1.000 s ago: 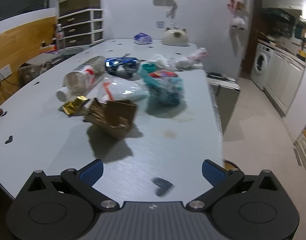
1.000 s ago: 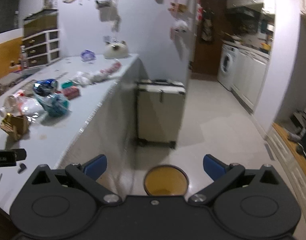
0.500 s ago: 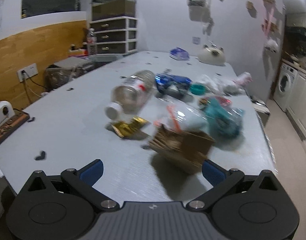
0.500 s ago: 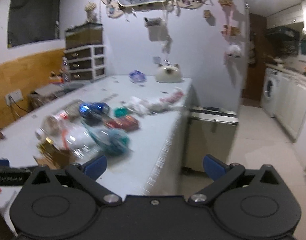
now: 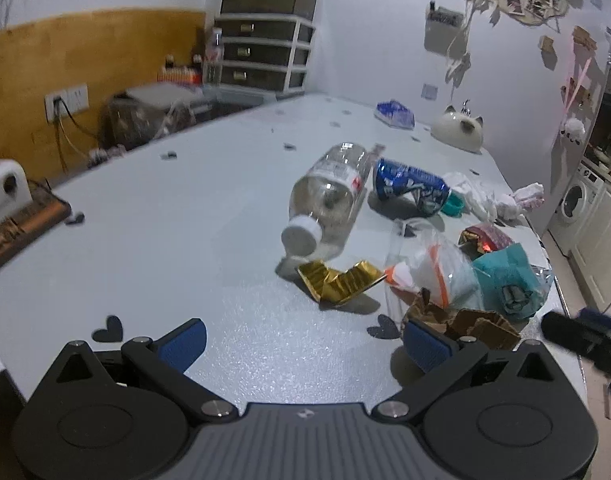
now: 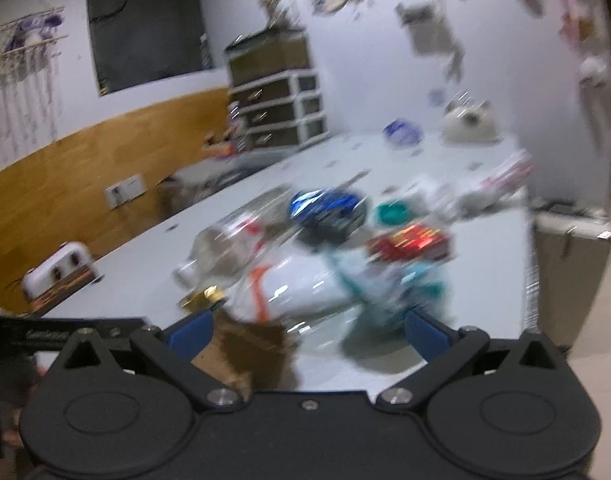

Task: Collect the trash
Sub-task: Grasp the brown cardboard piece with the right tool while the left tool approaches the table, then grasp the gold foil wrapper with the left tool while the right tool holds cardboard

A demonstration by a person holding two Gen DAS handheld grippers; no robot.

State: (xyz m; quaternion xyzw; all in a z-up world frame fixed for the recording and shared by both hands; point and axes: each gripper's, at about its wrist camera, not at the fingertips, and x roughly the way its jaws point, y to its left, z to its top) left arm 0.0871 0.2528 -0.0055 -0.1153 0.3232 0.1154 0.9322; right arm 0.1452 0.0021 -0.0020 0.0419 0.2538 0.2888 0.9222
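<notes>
Both tongs gape empty over the near edge of the desk [image 5: 153,208], where the trash lies clustered. The left tongs [image 5: 303,342] view sharply shows a clear plastic bottle [image 5: 325,196], gold wrapper [image 5: 339,280] and torn cardboard [image 5: 471,322]. The right tongs [image 6: 307,330] view is motion-blurred but alone shows a suitcase [image 6: 571,268] beside the desk.

Our right wrist view is smeared with motion blur: the bottle [image 6: 233,246], blue wrapper [image 6: 325,210] and red packet [image 6: 409,244] show no readable print. In our left wrist view, the blue pad [image 5: 425,346] hides part of the torn cardboard [image 5: 477,326], and the frame edge cuts off a dark object [image 5: 585,338] at right.
</notes>
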